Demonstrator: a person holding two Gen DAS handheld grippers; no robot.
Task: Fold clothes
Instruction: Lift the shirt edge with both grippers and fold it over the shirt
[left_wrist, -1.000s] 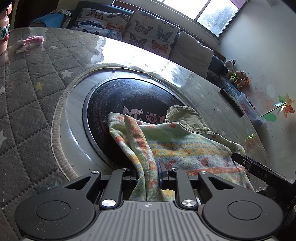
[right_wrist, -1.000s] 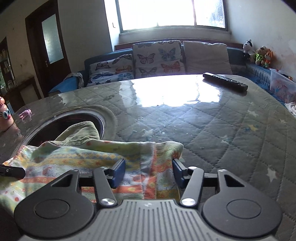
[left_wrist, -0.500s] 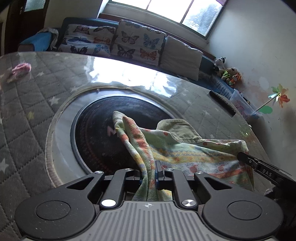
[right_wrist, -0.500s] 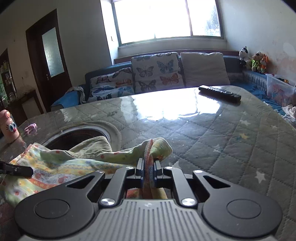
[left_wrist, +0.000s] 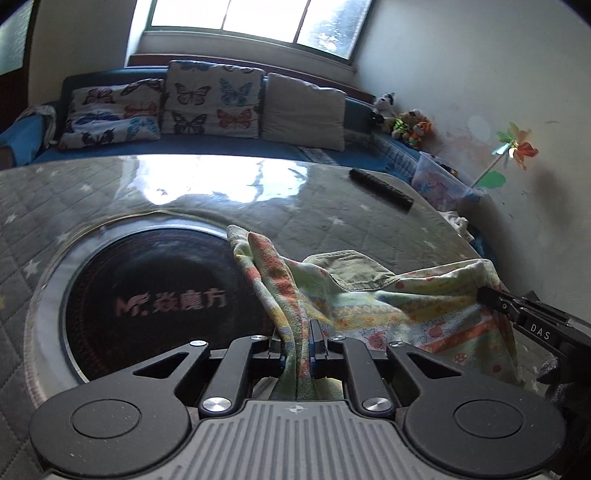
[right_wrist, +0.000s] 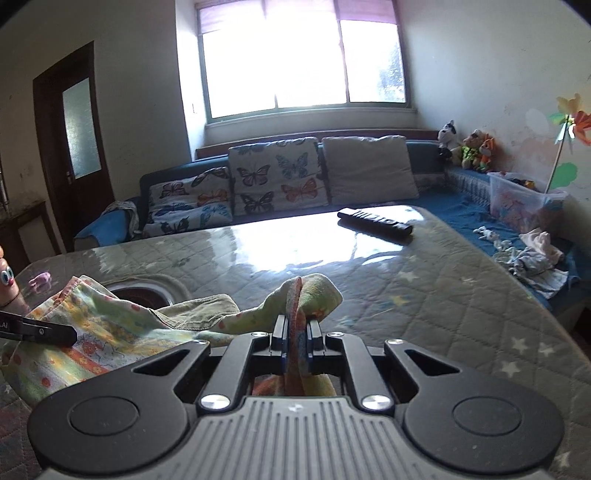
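The garment (left_wrist: 417, 314) is soft printed cloth with a nubby, towel-like weave and a plain olive cotton lining. The table (right_wrist: 424, 291) wears quilted fabric under a glossy clear sheet that mirrors the window. Its round inset (left_wrist: 147, 291) is dark, glassy smooth. Both grippers' fingers (left_wrist: 316, 341) are matt black plastic with shiny metal screws.

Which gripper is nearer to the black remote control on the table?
Right. The right gripper faces the remote control across bare table; the left gripper sits farther away, beside the round cooktop.
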